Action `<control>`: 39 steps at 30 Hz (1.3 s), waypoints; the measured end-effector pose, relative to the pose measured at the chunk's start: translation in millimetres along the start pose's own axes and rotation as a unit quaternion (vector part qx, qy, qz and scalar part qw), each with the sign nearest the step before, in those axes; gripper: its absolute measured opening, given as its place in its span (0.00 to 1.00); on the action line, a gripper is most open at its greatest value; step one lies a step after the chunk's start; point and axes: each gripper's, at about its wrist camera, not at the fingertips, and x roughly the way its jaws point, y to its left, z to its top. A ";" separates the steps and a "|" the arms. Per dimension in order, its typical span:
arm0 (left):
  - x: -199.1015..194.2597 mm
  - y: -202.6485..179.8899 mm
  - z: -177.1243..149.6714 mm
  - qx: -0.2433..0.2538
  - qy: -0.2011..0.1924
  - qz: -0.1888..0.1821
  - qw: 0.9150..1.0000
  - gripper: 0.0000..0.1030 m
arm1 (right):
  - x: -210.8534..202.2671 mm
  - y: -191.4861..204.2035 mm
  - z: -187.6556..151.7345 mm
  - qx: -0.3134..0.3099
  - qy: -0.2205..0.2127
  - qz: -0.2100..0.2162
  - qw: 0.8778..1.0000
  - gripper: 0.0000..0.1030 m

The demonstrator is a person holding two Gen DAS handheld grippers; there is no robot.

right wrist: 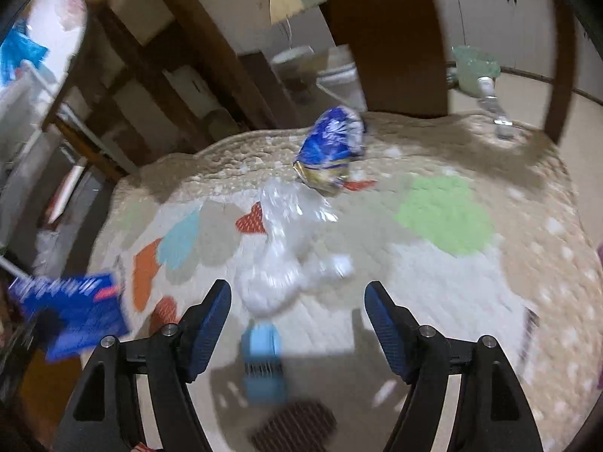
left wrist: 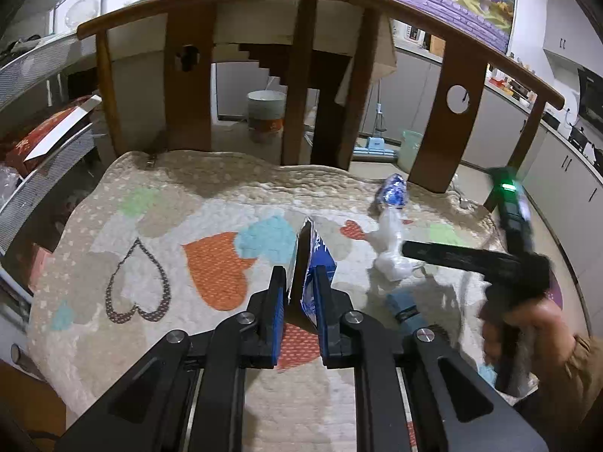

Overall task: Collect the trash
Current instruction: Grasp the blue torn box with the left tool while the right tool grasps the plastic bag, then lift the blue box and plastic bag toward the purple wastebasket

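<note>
Left gripper (left wrist: 299,293): jaws clamped on a flattened blue wrapper (left wrist: 314,263), thin foil-type sheet standing edge-up between the pads, silver inner face showing; light and floppy, grip looks secure enough. Right gripper (right wrist: 297,324): jaws apart, nothing between them, view blurred. Just ahead of the right jaws, roughly centred on the gap, lies a crumpled clear plastic bag (right wrist: 286,248); beyond it, touching or overlapping its far end, a crumpled blue-and-white snack bag (right wrist: 331,150). Below the gap, nearer the camera, a small light-blue object (right wrist: 262,361), too blurred to name. Judgement: the clear bag is weightless, soft, slippery film; best pinched at the bunched, thicker lump nearest the jaws, not at a loose single layer that would slide out. The snack bag is crinkly, springy, also light; take it across a folded ridge. Neither is fragile. Risk: the pads catch the quilt underneath along with the film. Surface is a quilted cover (left wrist: 188,196) with coloured hearts, padded and giving, lying over what looks like a wooden seat or bench with a slatted wooden back (left wrist: 301,75) behind the jaws. Room: pale floor, cabinets along the right, a bucket (left wrist: 265,113) and a mop past the slats, wire shelving to the left.
</note>
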 end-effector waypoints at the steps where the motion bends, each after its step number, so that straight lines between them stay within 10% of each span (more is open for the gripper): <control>1: -1.1 5.0 -0.2 -0.004 -0.001 0.000 1.000 0.14 | 15.1 6.1 4.9 -0.003 0.012 -0.011 1.000 0.75; 7: -11.4 24.5 -0.4 -0.015 -0.015 0.017 1.000 0.14 | 53.6 26.2 7.3 -0.025 0.037 -0.063 0.997 0.70; 9: -12.8 27.3 -0.4 -0.017 -0.015 0.021 1.000 0.14 | 51.0 29.3 5.9 -0.036 0.036 -0.066 0.996 0.32; 39: -25.1 -90.4 -17.7 0.127 0.018 0.027 0.991 0.14 | -152.3 -41.7 -121.9 0.061 -0.140 -0.051 0.987 0.30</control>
